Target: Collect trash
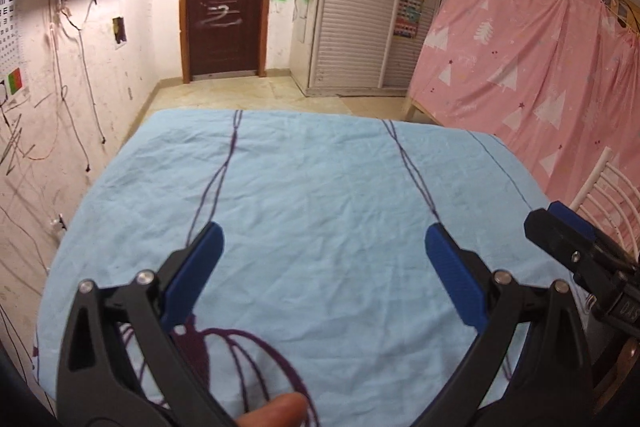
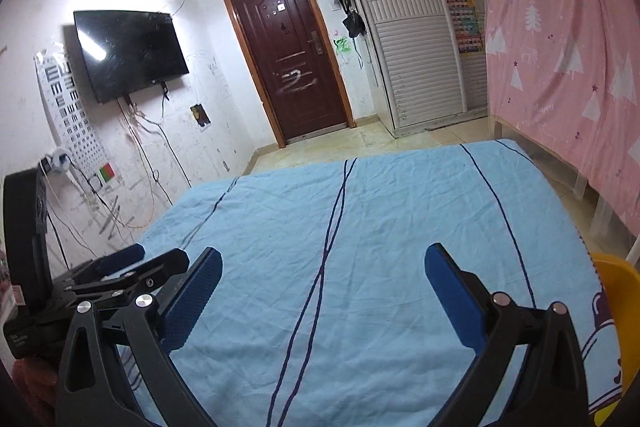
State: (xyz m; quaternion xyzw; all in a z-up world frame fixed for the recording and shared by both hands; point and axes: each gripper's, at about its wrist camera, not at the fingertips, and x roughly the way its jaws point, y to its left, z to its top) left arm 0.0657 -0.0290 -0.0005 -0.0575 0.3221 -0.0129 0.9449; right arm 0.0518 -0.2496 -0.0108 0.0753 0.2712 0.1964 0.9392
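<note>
Over the blue sheet both the left gripper and right gripper hang with fingers apart, holding nothing; no trash shows on the sheet; collecting looks either unstarted or done.

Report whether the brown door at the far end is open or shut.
Shut: the brown door sits flush inside its frame in both views, with no gap showing.

A wrinkled light-blue sheet with thin dark purple lines covers the whole table surface.
</note>
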